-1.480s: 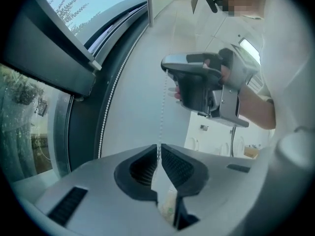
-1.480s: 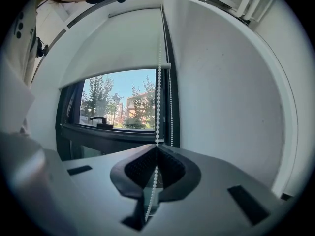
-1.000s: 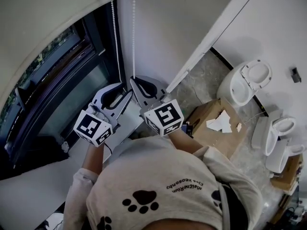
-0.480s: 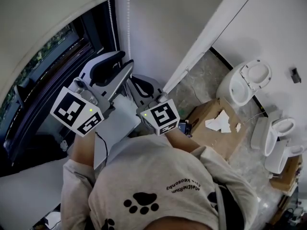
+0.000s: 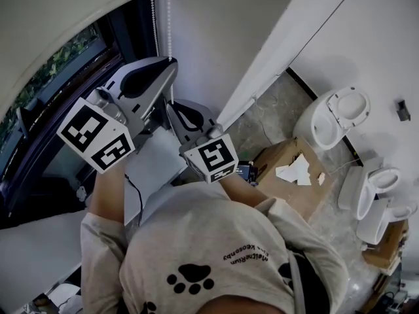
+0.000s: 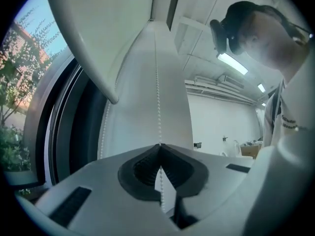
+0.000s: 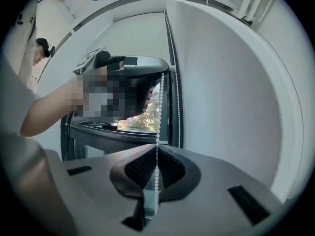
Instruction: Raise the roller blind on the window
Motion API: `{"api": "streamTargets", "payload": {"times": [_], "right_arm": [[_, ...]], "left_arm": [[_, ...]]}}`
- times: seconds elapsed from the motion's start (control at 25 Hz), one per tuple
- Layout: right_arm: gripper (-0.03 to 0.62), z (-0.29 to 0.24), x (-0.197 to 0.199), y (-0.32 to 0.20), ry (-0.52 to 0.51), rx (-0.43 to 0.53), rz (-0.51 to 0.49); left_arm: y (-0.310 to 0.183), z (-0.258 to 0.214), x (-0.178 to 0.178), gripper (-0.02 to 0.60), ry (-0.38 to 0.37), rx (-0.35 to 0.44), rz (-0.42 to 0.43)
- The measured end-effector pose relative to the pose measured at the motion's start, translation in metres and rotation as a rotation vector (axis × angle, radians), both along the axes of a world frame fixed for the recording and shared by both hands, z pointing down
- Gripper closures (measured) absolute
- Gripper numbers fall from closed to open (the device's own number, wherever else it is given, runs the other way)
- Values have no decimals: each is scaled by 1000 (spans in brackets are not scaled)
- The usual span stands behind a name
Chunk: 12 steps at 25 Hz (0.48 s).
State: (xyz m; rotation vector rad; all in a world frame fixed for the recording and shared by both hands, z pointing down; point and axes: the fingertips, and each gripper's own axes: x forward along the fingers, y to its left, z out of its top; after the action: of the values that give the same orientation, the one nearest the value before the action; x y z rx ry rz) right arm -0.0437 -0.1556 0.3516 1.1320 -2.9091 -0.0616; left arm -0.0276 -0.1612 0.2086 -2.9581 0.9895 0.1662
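One bead chain (image 6: pixel 157 82) disappears into pinched left fingers (image 6: pixel 140 168).

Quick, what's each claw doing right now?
Left claw: just closed on the bead chain.
Right claw: closed on the same bead chain, lower down.

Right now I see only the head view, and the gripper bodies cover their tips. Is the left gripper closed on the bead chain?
Observer: Yes. In the left gripper view, the left gripper has just closed, and its jaws pinch the bead chain.
Operator: And the right gripper?
Observer: The right gripper is shut on the bead chain too; the beads pass between its jaws.
Operator: Is it the same strand?
Observer: Yes. In the right gripper view, it runs straight up from the right jaws to the left gripper above.
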Motion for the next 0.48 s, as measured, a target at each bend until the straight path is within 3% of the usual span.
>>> {"api": "streamTargets", "payload": {"times": [0.48], "right_arm": [[583, 55, 0, 11, 34, -86, -38]], "left_arm": [[3, 56, 1, 573, 24, -123, -20]]}}
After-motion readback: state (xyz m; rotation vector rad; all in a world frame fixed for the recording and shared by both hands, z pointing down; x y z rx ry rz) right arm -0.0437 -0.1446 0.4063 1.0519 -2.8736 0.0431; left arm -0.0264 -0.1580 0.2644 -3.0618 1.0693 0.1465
